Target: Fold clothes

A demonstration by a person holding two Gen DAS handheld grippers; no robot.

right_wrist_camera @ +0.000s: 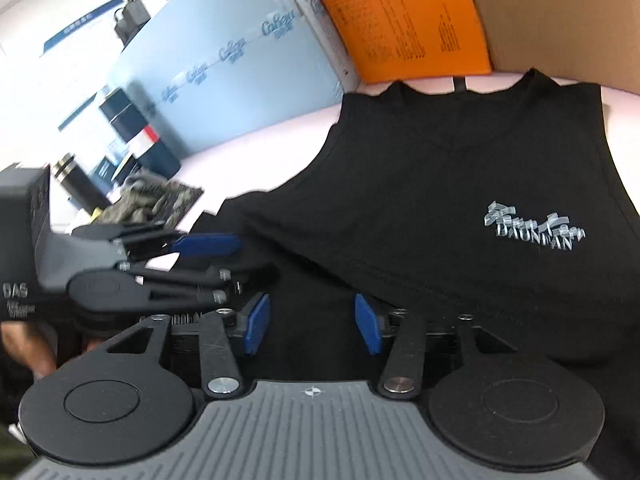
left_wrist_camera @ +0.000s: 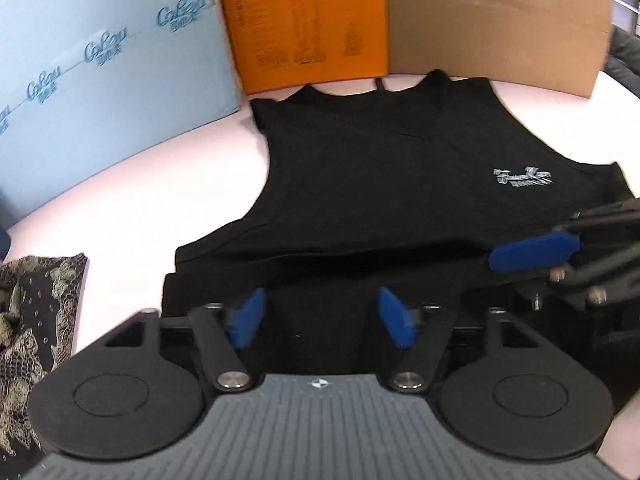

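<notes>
The pale table (left_wrist_camera: pixel 224 148) carries everything, walled at the back by a light blue foam board (left_wrist_camera: pixel 100 60), an orange board (left_wrist_camera: pixel 304 24) and a brown cardboard sheet (left_wrist_camera: pixel 496 20), probably propped there as a backdrop. On the table lies the black tank top (left_wrist_camera: pixel 360 184), spread flat with its neckline toward the boards and its silver chest logo (right_wrist_camera: pixel 534 226) facing up. Near the hem a crosswise edge shows (it could be a fold already turned up, or only a crease; the dark cloth hides which). A patterned dark garment (left_wrist_camera: pixel 36 320) sits in a heap off to the left, apparently set aside.

The left gripper (left_wrist_camera: pixel 322 318) hovers low over the hem end, its blue pads wide apart with nothing between them. The right gripper (right_wrist_camera: pixel 310 324) sits just beside it over the same edge, its pads likewise spread and empty. Both being level at the hem suits a two-handed pinch of that edge, judging by their placing.
</notes>
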